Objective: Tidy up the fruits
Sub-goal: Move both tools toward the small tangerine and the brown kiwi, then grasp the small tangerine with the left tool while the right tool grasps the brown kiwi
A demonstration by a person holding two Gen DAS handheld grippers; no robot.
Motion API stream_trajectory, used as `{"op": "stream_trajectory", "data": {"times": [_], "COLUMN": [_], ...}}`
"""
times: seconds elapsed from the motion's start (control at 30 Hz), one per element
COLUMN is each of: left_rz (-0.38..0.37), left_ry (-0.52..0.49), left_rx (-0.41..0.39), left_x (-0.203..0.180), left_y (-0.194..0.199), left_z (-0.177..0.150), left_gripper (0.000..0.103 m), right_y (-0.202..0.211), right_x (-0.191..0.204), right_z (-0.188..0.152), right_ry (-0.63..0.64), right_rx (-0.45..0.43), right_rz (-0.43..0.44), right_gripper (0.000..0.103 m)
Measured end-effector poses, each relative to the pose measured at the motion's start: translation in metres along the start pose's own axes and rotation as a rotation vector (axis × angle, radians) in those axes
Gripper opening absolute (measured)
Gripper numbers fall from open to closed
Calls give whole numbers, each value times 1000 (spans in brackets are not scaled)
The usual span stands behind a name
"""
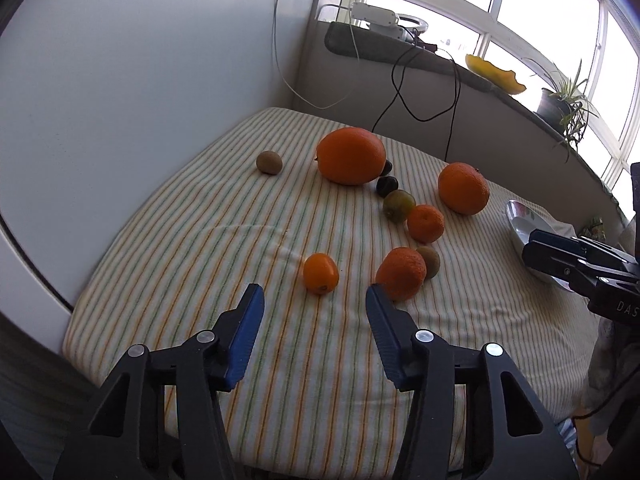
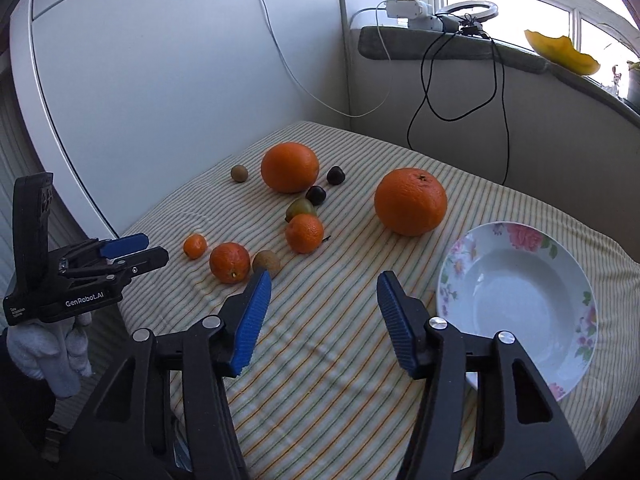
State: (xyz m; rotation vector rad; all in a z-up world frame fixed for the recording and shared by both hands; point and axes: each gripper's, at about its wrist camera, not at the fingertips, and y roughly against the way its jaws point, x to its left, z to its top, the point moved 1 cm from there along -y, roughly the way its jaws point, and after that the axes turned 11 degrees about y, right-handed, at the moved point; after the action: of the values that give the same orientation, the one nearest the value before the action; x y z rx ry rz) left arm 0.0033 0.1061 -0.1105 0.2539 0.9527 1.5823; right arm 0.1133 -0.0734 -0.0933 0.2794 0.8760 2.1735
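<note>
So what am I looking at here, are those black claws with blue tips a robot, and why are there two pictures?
No robot: a person holds a two-finger gripper in each hand, each with a camera looking along its fingers. One picture looks out from the left gripper, the other from the right gripper. In the right one's view you see the gloved hand carrying the left tool. Both stand open and hold nothing. On the striped cloth lie loose fruits: two big oranges, smaller mandarins, brown kiwis, a greenish fruit and two dark ones. Beside them sits an empty flowered bowl, probably meant for the fruit.
</note>
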Motion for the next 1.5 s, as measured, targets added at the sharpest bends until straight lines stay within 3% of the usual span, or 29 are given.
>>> {"op": "stream_trajectory", "data": {"times": [0.3,0.5,1.3,1.5], "left_rz": [-28,-39,-60,-59], "left_ry": [9,12,4,4], "left_rx": [15,29,52,51], "left_x": [3,4,2,4], "left_y": [-11,-19,-37,-38], "left_z": [3,5,10,10], "left_gripper": [43,40,34,24], "right_y": [-54,-75,-101,-104], "right_x": [9,14,16,14], "right_z": [6,8,15,16], "right_ry": [0,8,7,-4], "right_rx": [86,117,154,165], "right_rz": [124,161,206,228], "right_gripper": [41,33,31,31]}}
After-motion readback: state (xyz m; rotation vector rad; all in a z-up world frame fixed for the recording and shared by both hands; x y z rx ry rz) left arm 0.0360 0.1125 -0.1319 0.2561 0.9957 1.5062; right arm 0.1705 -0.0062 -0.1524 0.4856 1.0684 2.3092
